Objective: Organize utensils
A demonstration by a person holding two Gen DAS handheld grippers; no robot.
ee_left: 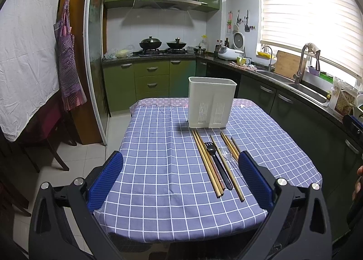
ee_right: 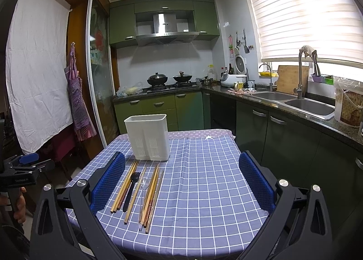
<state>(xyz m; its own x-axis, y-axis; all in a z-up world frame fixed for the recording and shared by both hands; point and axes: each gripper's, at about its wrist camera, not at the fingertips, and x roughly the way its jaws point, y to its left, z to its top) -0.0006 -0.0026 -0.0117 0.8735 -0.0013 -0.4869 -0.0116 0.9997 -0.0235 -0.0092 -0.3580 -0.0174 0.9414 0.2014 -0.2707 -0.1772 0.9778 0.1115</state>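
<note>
**Utensils lined up on the table, both grippers wide open**

So the left gripper (ee_left: 181, 177) was hovering over the near edge of the table (ee_left: 158, 169), blue pads spread far apart and holding nothing. Same deal with the right gripper (ee_right: 181, 181): jaws spread wide, nothing between them, hanging above the blue checked tablecloth (ee_right: 204, 180).

The utensils were all lying flat in a loose row on the cloth, just in front of the white utensil holder (ee_left: 212, 102). The holder stood upright toward the far side of the table, slotted vents low on its front. The bunch was several wooden chopsticks (ee_left: 205, 161), a black fork (ee_left: 216, 164) with its tines pointing toward the holder, and a clear plastic spoon (ee_right: 143, 188) that was pretty hard to make out in the left view. From the left camera the row sat just inside the right-hand pad; from the right camera it sat next to the left-hand pad.

Green kitchen cabinets (ee_right: 158, 105) and a sink (ee_right: 308, 104) were in the background.
</note>
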